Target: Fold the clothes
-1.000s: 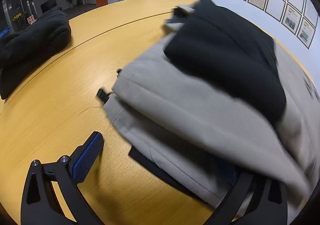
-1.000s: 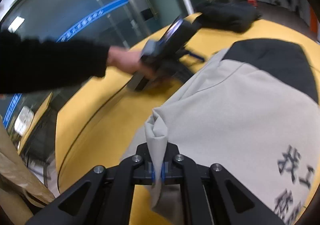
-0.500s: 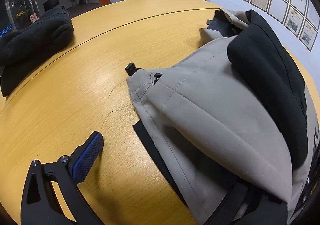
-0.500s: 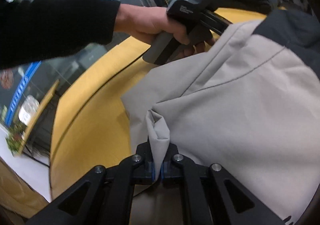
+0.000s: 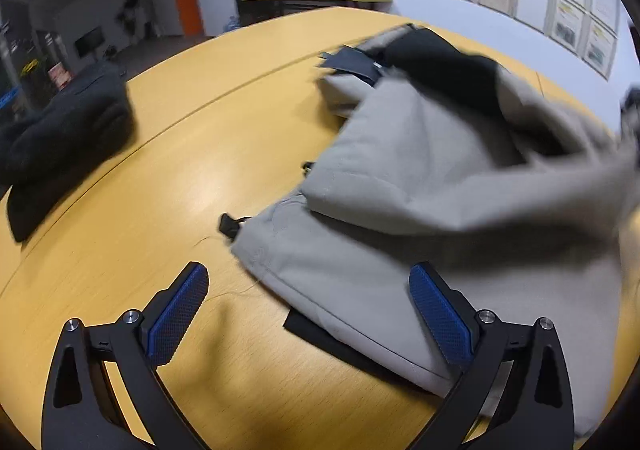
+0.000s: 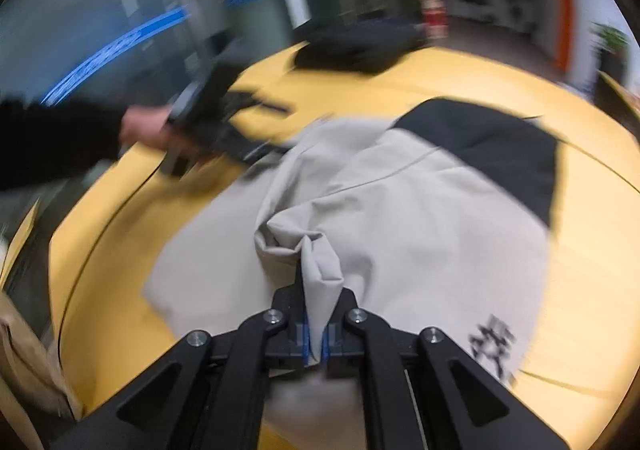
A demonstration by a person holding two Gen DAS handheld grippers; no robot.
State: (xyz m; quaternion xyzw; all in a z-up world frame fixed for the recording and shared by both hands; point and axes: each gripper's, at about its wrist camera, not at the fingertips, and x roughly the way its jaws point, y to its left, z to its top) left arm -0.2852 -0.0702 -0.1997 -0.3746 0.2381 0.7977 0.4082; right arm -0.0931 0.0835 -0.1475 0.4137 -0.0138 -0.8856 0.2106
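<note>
A grey-and-black jacket (image 6: 420, 210) lies half-folded on a round wooden table (image 5: 160, 186), a pinch of its grey fabric clamped between the closed fingers of the right gripper (image 6: 316, 342). The left gripper (image 5: 308, 310) hovers with jaws spread wide and empty, the jacket's near hem just ahead and to its right, making it the likelier tool for the next grab.

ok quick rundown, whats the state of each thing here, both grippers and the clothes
left gripper: open, holding nothing, one finger over the jacket's edge
right gripper: shut on a pinched fold of the jacket
grey and black jacket: partly folded, bunched, lying on the table
dark clothes pile: lying apart from the jacket, untouched
wooden table: bears both garments
</note>
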